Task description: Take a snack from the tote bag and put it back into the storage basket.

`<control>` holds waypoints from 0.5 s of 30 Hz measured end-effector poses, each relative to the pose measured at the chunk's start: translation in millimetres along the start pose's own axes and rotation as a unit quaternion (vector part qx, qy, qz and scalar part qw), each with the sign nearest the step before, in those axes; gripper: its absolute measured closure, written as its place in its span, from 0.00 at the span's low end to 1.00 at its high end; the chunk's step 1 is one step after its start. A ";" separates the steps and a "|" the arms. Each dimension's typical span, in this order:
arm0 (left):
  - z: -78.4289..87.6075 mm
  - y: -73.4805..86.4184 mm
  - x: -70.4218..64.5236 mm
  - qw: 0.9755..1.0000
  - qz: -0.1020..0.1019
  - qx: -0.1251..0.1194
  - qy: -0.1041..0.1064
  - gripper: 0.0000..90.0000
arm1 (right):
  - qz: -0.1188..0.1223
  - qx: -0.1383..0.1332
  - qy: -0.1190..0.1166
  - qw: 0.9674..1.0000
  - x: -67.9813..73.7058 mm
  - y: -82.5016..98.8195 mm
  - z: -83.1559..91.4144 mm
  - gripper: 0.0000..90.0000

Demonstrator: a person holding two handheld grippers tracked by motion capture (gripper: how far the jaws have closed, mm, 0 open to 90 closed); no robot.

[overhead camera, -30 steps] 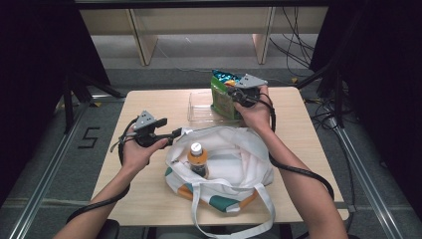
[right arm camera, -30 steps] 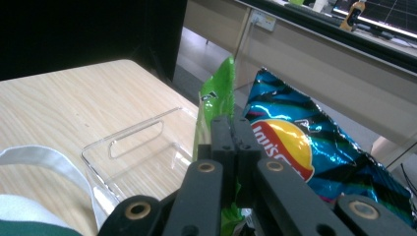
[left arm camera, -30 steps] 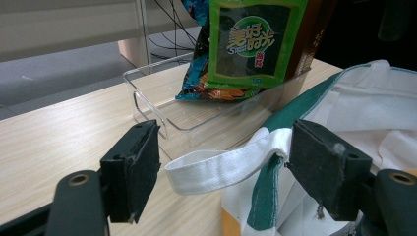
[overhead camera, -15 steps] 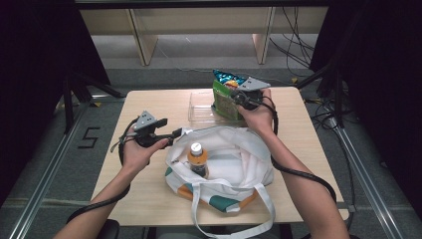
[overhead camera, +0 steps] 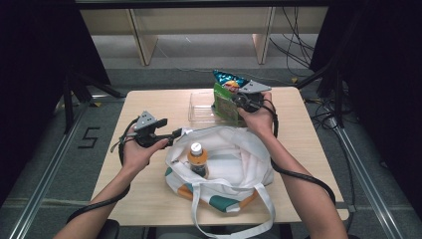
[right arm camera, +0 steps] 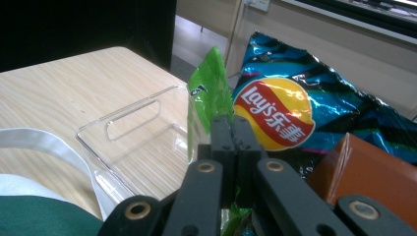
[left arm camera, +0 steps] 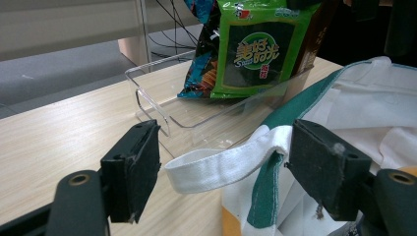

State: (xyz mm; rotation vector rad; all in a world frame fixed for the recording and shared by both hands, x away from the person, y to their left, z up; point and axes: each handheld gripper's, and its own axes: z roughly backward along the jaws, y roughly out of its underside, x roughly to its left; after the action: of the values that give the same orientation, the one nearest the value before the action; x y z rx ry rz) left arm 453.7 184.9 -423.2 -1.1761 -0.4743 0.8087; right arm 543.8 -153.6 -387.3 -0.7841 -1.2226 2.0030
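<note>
Between right gripper (right arm camera: 230, 129) jaws, green packet (right arm camera: 209, 98)

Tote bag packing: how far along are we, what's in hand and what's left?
Done: an orange-capped bottle already stands inside the tote bag. In hand: the right gripper is shut on the green snack packet at the clear tray; the left gripper stands open around the white bag strap. Left: the green packet, the blue chip bag and a brown pack are not yet bagged.
</note>
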 end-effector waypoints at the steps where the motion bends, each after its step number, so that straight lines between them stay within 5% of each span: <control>1: 0.1 -0.1 -0.2 1.000 0.000 0.000 -0.001 0.30 | 0.004 0.001 -0.003 1.000 -0.8 0.3 -0.2 1.00; 11: 0.5 -0.3 -0.2 1.000 0.000 0.001 -0.003 0.30 | -0.006 0.016 0.004 1.000 2.6 5.7 -2.4 1.00; 15: -0.1 -0.1 -0.3 1.000 0.001 0.000 -0.001 0.30 | 0.016 0.022 0.008 1.000 1.3 6.7 -4.6 1.00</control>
State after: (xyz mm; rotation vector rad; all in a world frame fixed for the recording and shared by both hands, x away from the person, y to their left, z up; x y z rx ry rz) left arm 453.6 184.6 -423.2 -1.1762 -0.4747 0.8106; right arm 545.1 -152.6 -395.4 -0.7998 -1.1592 2.0389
